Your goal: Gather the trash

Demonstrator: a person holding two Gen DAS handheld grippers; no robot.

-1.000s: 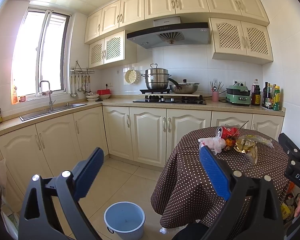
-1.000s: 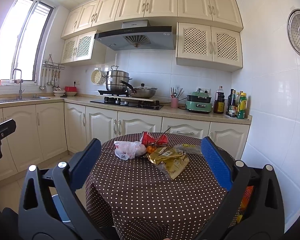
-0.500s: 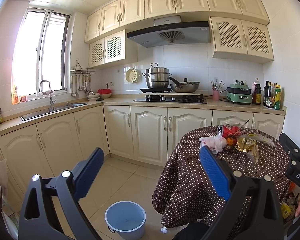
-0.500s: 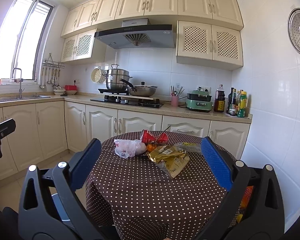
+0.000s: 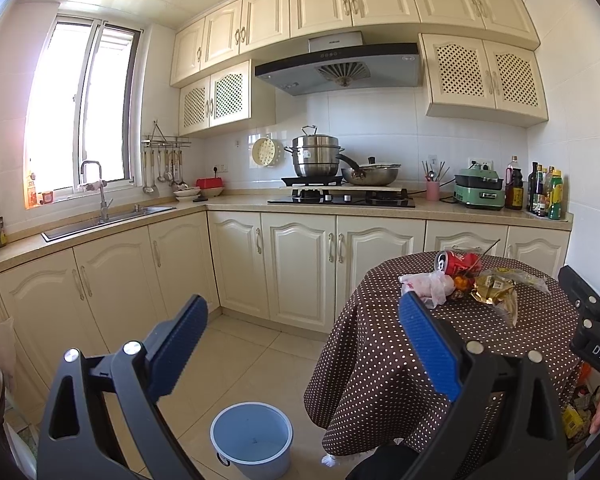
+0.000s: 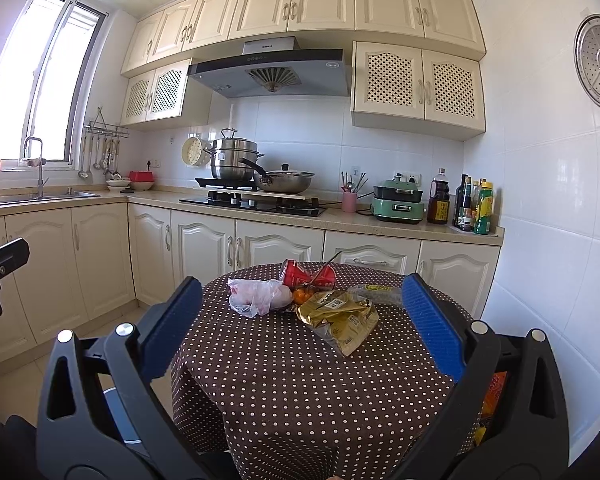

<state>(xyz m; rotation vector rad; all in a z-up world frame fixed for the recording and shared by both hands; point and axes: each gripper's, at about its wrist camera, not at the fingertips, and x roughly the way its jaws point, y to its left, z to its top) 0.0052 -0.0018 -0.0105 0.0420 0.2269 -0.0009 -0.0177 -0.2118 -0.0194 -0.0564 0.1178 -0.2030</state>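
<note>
Approach stage, nothing picked up yet
Both claws, left (image 5: pixel 300 348) and right (image 6: pixel 300 324), gape empty; trash pile (image 6: pixel 312 300) near tabletop (image 6: pixel 300 380) far edge; next: reach in, carry to bucket (image 5: pixel 252 436) on floor

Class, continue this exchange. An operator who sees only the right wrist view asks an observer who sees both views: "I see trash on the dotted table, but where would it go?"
Observer: A pale blue bucket stands on the floor, left of the table.
Operator: Is there anything in it?
Observer: Its inside looks empty in the left wrist view.
Operator: Is the left gripper free to help?
Observer: Yes, the left gripper is open and holds nothing.
</note>
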